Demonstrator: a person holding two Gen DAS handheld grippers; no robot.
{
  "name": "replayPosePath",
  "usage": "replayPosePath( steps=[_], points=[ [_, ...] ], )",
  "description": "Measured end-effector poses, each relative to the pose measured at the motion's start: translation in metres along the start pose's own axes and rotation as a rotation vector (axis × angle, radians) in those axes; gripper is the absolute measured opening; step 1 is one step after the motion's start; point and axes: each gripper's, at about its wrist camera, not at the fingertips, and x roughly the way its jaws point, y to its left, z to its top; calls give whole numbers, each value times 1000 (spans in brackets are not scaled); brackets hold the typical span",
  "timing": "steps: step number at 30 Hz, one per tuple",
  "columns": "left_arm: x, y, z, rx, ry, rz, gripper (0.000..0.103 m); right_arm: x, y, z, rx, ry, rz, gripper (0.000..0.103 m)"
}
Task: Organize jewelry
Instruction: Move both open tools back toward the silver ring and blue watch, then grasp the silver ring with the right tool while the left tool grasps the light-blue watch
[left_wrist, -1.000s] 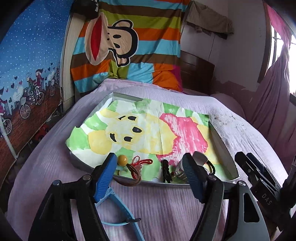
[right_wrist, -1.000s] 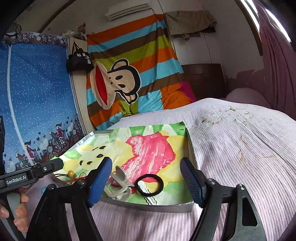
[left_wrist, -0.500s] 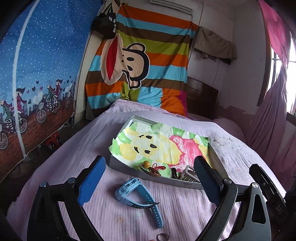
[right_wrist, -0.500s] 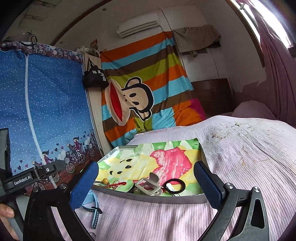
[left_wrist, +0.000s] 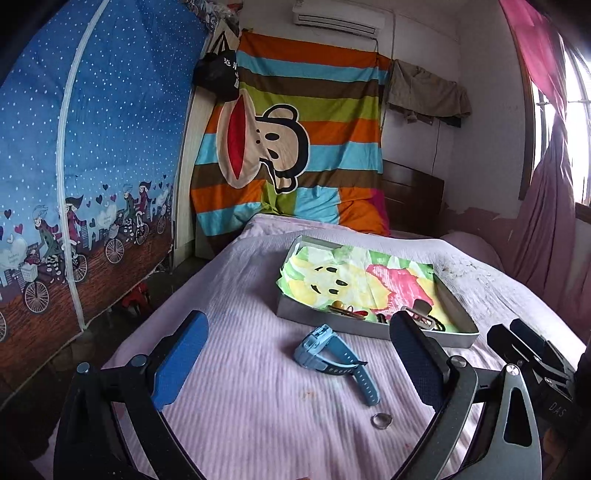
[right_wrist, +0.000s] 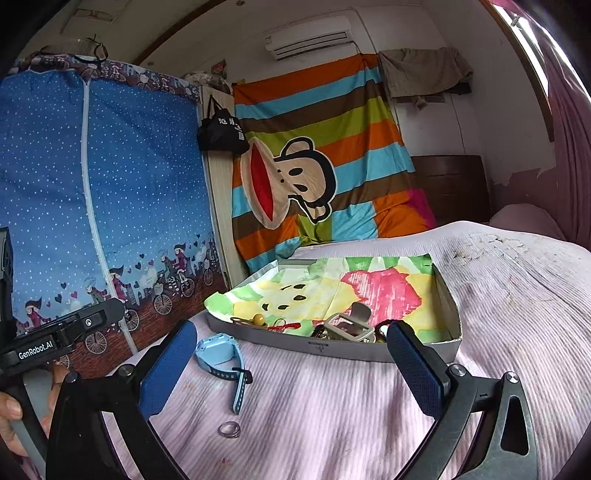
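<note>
A grey tray (left_wrist: 314, 318) lined with a bright cartoon cloth lies on the pink bed. At its near end sit a yellow bead (left_wrist: 336, 304), a red cord (left_wrist: 357, 314), a white clip (left_wrist: 419, 316) and a black hair tie (right_wrist: 382, 328). A light blue watch (left_wrist: 325, 354) and a small ring (left_wrist: 380, 421) lie on the bed in front of the tray. My left gripper (left_wrist: 297, 325) hangs open above the watch, holding nothing. My right gripper (right_wrist: 291, 326) is open and empty too, short of the tray (right_wrist: 295, 341), with the watch (right_wrist: 221, 354) and ring (right_wrist: 229, 429) at its lower left.
A blue printed wardrobe cover (left_wrist: 74, 184) lines the left side beyond the bed edge. A striped monkey blanket (left_wrist: 288, 147) hangs at the headboard. Pink curtains (left_wrist: 546, 240) hang on the right. A hand (right_wrist: 14, 413) holds the left gripper's handle.
Both grippers have drawn back from the tray and opened wider. The views have tilted up, and the whole watch and the ring now show on the bed.
</note>
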Motion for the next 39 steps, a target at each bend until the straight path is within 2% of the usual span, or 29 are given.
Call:
replayPosePath(
  steps=[12, 19, 22, 28, 34, 39],
  points=[
    [7, 27, -29, 39, 78, 56, 96, 12, 15, -21, -52, 105, 30, 103],
    [18, 25, -42, 147, 113, 126, 96, 26, 19, -29, -93, 188, 15, 103],
    [24, 28, -46, 147, 134, 123, 96, 36, 20, -36, -107, 257, 44, 103],
    [35, 34, -49, 128, 177, 105, 96, 48, 22, -49, -121, 340, 77, 103],
    [48, 35, -49, 116, 231, 58, 96, 60, 29, -60, -158, 414, 64, 103],
    [70, 37, -47, 50, 298, -3, 96, 76, 32, -70, -190, 482, 13, 103]
  ],
)
